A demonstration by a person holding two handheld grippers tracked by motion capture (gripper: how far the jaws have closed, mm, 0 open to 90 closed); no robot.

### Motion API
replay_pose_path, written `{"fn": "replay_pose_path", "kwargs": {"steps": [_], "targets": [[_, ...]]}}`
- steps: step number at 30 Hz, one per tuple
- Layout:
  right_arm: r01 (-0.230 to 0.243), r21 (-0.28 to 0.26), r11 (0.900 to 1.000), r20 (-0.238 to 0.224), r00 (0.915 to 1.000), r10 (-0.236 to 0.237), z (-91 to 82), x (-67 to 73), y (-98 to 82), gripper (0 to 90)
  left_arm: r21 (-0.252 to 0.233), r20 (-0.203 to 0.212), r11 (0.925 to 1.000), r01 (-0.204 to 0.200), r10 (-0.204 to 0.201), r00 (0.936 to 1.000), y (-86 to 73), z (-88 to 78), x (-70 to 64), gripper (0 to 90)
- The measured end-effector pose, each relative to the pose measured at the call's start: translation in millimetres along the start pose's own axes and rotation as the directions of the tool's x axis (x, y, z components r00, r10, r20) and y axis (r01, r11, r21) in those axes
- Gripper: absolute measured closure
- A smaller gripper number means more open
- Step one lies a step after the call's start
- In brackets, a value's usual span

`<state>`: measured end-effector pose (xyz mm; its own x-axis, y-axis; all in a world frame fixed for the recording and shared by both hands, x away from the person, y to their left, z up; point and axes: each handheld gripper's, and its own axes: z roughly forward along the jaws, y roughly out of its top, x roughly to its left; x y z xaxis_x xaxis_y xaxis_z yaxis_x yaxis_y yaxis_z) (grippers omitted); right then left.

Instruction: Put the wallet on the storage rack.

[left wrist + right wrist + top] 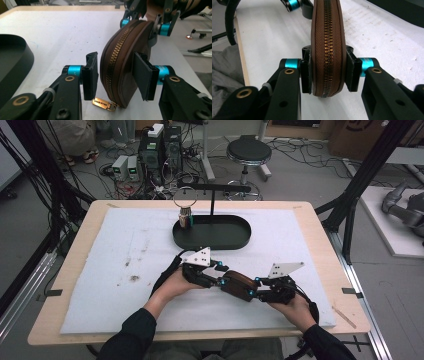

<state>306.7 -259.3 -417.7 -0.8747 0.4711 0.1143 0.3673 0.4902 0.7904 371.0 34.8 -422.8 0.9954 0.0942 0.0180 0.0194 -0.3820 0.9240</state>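
A brown zipped pouch (239, 285) stands on edge on the white mat, between both grippers at the front middle of the table. My left gripper (223, 276) straddles one end. In the left gripper view the pouch (125, 50) leans on the right pad (143, 75), while the left pad (91, 75) stands a sliver off it. A gold zipper tag (101, 102) lies under the jaws. My right gripper (254, 289) takes the other end. In the right gripper view both pads press the sides of the pouch (325, 37).
A black oval tray (240, 240) lies behind the hands, with a T-shaped stand, a wire ring and a small jar (185, 217) at its left end. The white mat (125, 270) covers most of the wooden table. A stool and cables are on the floor beyond.
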Motion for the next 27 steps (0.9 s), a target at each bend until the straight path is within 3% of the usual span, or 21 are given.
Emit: {"fn": "replay_pose_path", "kwargs": {"steps": [6, 14, 20, 27], "targets": [[0.027, -0.035, 0.999, -0.005, 0.9996, -0.027, -3.0, 0.6, 3.8, 67.3, -0.016, -0.053, 0.9996, 0.021, -0.022, 0.9983, 9.6, -16.9, -8.5, 39.4], [0.018, -0.082, 0.996, 0.020, 0.9997, -0.017, -11.4, -10.5, 23.4, 67.4, -0.034, -0.129, 0.9994, -0.006, 0.002, 0.9917, 16.0, -61.5, -32.9, 34.4], [0.030, -0.100, 0.995, 0.053, 0.9983, -0.024, -11.7, -22.0, 48.8, 67.4, -0.076, -0.198, 0.9971, -0.001, -0.014, 0.9800, 14.6, -102.2, -58.0, 31.6], [0.020, -0.116, 0.993, 0.105, 0.9945, -0.008, -7.9, -41.2, 76.2, 67.4, -0.088, -0.291, 0.9958, 0.022, -0.047, 0.9556, 0.5, -136.3, -83.0, 28.4]]}}
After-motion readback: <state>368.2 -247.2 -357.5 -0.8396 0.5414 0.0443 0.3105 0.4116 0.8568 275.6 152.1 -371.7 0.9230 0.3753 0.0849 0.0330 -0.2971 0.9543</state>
